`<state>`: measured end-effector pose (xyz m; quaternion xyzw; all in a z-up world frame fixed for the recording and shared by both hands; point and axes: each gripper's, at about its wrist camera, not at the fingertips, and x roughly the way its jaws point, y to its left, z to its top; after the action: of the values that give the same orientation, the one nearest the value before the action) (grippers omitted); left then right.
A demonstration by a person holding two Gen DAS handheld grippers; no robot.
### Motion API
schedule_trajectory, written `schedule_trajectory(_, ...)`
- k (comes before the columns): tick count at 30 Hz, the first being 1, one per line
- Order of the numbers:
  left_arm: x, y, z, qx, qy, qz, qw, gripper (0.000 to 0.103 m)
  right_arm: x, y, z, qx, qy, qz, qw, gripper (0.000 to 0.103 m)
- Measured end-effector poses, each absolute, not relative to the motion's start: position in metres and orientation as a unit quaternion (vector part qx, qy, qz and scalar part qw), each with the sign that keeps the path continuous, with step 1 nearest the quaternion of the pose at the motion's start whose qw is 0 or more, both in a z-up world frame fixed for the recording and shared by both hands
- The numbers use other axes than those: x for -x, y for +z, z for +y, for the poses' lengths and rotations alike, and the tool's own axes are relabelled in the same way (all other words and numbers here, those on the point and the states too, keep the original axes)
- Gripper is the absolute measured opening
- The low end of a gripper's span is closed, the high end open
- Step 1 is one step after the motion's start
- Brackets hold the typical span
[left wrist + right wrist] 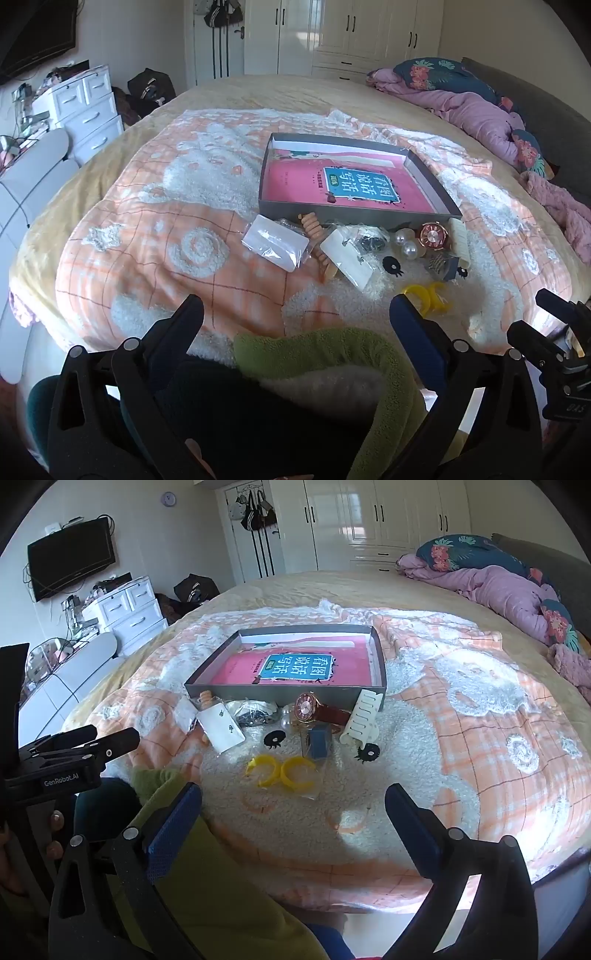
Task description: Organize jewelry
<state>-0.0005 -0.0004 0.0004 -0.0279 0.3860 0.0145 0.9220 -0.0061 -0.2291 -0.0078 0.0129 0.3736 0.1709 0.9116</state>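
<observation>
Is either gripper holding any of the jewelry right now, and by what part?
Nothing held. Left gripper and right gripper are both open, short of the pile.

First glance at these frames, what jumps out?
The open grey box in the middle of the bed, with a pink book lying inside it. Just in front of it sits a clutter of jewelry: a red-strap watch, a white hair claw, and yellow rings nearest the camera. Both tools, left and right, are open and hold nothing.

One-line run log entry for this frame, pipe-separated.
phase: pre-grasp | left tool: open, empty | right tool: open, empty | jewelry pile: on blanket, outside box | nearest: yellow hoops
</observation>
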Motion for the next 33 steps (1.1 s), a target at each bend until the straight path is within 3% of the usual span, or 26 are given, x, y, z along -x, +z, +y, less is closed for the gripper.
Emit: schedule_trajectory(33, 0.0028, 0.0031, 0.0005, 0.031, 0.013, 0.385, 0.922, 0.094, 0.0087, -0.0046, -0.2251, -0.013, 0.178, 0.374, 0.91, 0.099)
